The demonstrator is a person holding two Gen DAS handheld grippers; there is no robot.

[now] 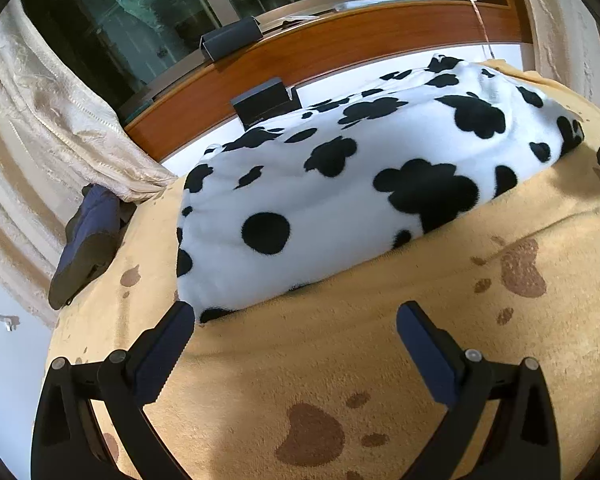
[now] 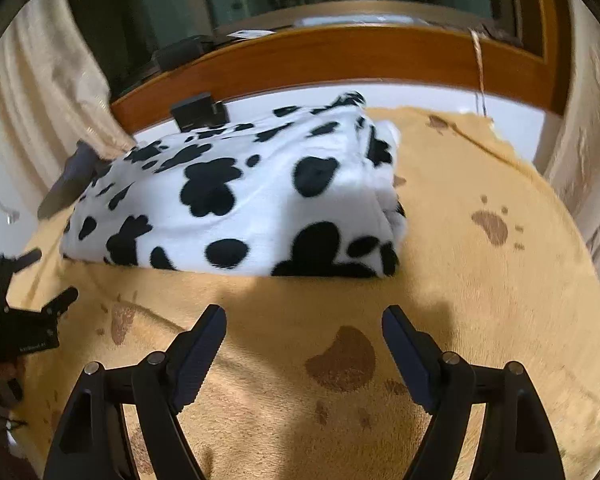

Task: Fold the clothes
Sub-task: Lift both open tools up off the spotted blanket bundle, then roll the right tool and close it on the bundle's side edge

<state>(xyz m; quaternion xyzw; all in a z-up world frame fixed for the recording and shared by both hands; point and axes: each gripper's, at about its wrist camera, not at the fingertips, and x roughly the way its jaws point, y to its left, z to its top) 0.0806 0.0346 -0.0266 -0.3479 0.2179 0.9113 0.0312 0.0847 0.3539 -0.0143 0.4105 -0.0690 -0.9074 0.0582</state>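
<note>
The white fleece garment w/ black cow-print blotches (image 1: 340, 184) lay as a compact folded bundle toward the far edge of the surface, on the tan plush paw-print blanket (image 1: 340, 360). Both the left claw (image 1: 296, 320) and right claw (image 2: 304, 320) hung apart, gripping nothing, just short of the bundle's near edge. That fitted either a release after a fold or an approach for another.

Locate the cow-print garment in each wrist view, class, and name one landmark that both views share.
Left wrist: the garment fills the centre, running to upper right, just beyond the open left gripper.
Right wrist: the garment lies centre-left, beyond the open right gripper.
Shared landmark: the black box behind the garment, below the wooden sill.
</note>
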